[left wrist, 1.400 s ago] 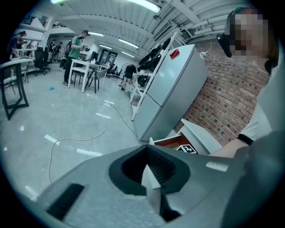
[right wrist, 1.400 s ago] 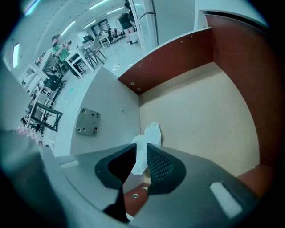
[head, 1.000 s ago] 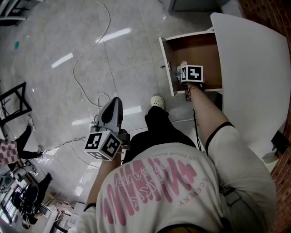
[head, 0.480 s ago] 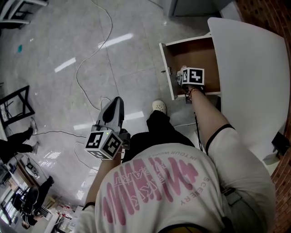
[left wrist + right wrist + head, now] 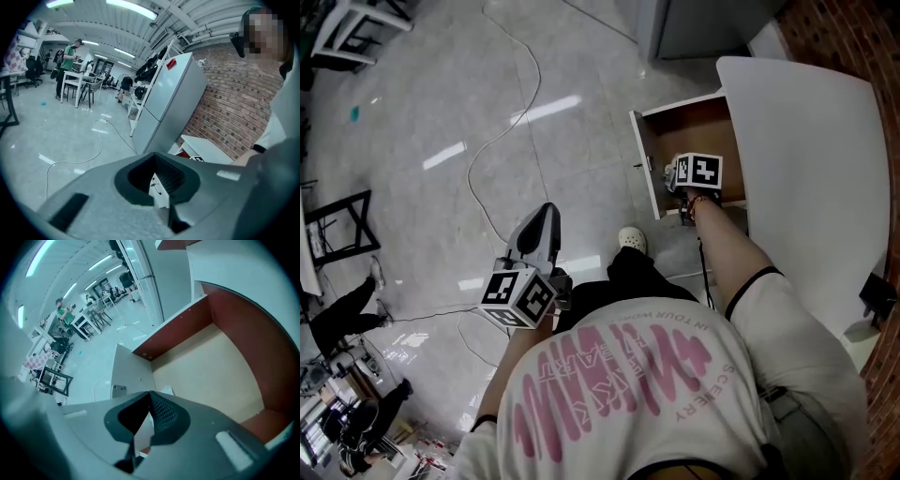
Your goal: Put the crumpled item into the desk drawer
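The desk drawer (image 5: 686, 120) stands pulled open, with a brown inside and a white front (image 5: 643, 159); in the right gripper view its tan floor (image 5: 211, 376) looks bare. My right gripper (image 5: 680, 169) hangs over the drawer's near end, just inside the front panel. Its jaws meet at the tip (image 5: 150, 393), and a small white scrap of the crumpled item (image 5: 167, 390) pokes out beside them; the remainder is hidden. My left gripper (image 5: 544, 217) hangs over the floor by the person's leg, shut and holding nothing (image 5: 154, 161).
The white desk top (image 5: 811, 159) overhangs the drawer on the right. A cable (image 5: 502, 122) snakes across the glossy floor. A grey cabinet (image 5: 164, 103) stands behind the desk beside a brick wall. Far off are tables, a black chair frame (image 5: 333, 220) and people.
The head view has shifted a little. My right gripper stays over the drawer's near end, and my left gripper has barely moved.
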Motion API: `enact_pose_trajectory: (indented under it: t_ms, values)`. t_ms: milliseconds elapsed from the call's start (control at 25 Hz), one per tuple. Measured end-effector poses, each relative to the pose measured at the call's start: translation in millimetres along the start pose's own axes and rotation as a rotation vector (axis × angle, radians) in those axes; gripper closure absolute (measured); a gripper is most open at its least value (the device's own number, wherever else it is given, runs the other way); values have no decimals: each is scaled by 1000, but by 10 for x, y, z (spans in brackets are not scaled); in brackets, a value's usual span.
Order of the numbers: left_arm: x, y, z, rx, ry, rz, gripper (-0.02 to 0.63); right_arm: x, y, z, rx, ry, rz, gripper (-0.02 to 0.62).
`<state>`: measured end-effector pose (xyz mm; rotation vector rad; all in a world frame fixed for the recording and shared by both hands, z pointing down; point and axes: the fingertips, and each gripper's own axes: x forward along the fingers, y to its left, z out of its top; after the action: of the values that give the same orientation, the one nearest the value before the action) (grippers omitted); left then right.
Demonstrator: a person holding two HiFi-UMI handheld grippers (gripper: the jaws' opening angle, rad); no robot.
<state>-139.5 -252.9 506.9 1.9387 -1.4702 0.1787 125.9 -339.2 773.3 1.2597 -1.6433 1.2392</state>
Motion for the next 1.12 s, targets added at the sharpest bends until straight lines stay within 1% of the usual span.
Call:
enact_pose_trajectory:
  t_ms: [160, 320, 440, 600, 720, 880, 1000, 1120]
  values:
    - [-31, -98, 104, 12, -27, -25, 601, -205, 198, 92, -8, -44, 39, 586]
    - [-118, -233, 140, 17, -39, -60, 601, -454, 425, -1, 1, -66, 89, 586]
    - [-138, -302, 245, 28, -72, -93, 601, -620, 609, 57, 0, -104, 127, 586]
    - [-249, -357, 314, 25, -97, -124, 601, -883, 826, 25, 17, -146, 179, 586]
    - [-354, -361, 369, 17, -118, -152, 601, -1097, 957, 22, 48, -193, 206, 586]
    - [-551, -310, 420, -16, -136, -180, 601, -1417, 1164, -37, 111, -257, 243, 586]
    - [-722, -270, 498, -26, -146, -202, 601, -1711, 1390, -51, 168, -324, 293, 586]
    - [-921, -244, 577, -12, -157, -222, 601, -2003, 1672, -94, 199, -382, 351, 586]
